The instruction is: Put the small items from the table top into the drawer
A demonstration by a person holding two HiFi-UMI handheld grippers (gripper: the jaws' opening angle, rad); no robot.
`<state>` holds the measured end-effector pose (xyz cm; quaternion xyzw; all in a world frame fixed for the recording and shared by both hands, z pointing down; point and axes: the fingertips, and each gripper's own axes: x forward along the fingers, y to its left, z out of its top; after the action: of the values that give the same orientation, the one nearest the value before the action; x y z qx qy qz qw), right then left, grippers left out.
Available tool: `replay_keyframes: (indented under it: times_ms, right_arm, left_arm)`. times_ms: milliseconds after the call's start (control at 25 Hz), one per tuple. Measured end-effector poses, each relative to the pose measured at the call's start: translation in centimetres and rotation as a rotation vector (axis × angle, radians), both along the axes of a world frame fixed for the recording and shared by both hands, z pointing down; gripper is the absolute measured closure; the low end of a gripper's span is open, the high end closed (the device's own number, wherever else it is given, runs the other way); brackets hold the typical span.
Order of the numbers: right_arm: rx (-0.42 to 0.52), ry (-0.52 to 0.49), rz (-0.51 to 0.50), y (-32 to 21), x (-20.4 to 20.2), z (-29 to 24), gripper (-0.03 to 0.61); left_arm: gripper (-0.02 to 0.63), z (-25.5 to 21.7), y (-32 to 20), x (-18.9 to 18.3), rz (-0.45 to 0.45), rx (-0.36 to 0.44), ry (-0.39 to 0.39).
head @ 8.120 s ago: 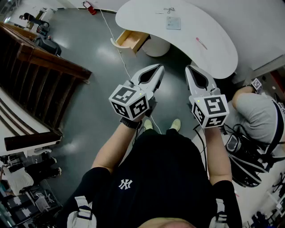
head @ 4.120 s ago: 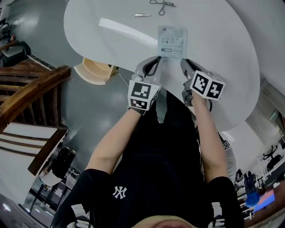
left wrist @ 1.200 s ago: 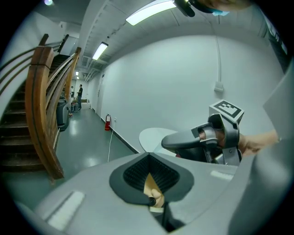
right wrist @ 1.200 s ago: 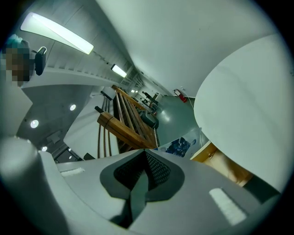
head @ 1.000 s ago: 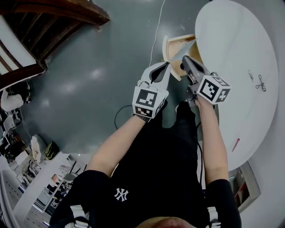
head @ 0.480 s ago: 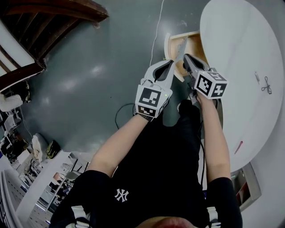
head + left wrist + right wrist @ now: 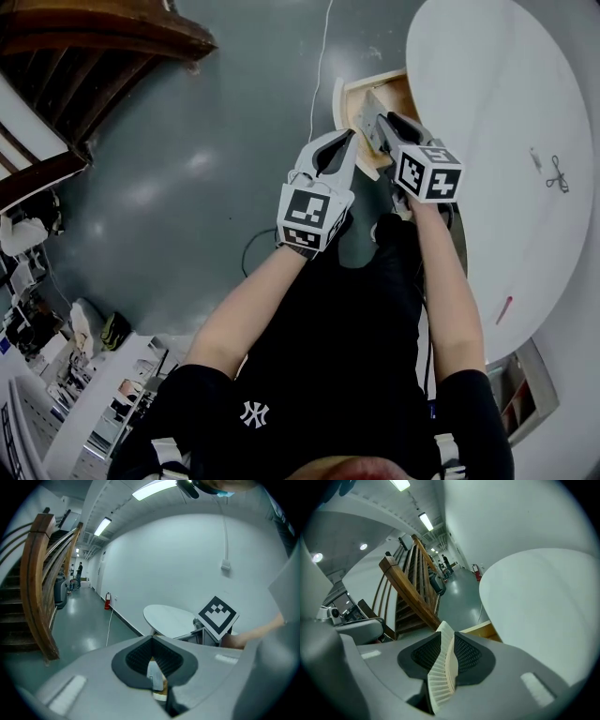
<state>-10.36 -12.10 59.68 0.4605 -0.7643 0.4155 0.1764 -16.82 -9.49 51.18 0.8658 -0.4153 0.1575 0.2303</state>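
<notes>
Now we are holding the right gripper [image 7: 382,124] over the open drawer [image 7: 351,99], its fingers just opening, released around the ribbed-edged sachet [image 7: 443,667] between them so it can drop in; the left gripper [image 7: 350,137] is idling clenched.

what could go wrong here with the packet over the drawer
The right gripper has just been opening its jaws, yet the packet stands between them, leaning on one pad. It may cling and come away when the gripper pulls back. The gripper also hangs close to the rim of the drawer, so a freed packet could tip over it onto the floor.
</notes>
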Motion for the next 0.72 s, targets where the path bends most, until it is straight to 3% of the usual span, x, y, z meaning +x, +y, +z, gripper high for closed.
replay_keyframes:
  times_ms: [240,720]
  right_arm:
    - [0.042,0.036,0.031,0.6,0.9,-2.2,0.548]
    - [0.115,0.007,0.139,5.3,5.2,-9.6,0.555]
  left_arm:
    - [0.614,-0.8,0.3,1.0,0.038,-0.004,0.009]
    - [0.614,-5.6,2.7,7.3,0.179,0.016,0.05]
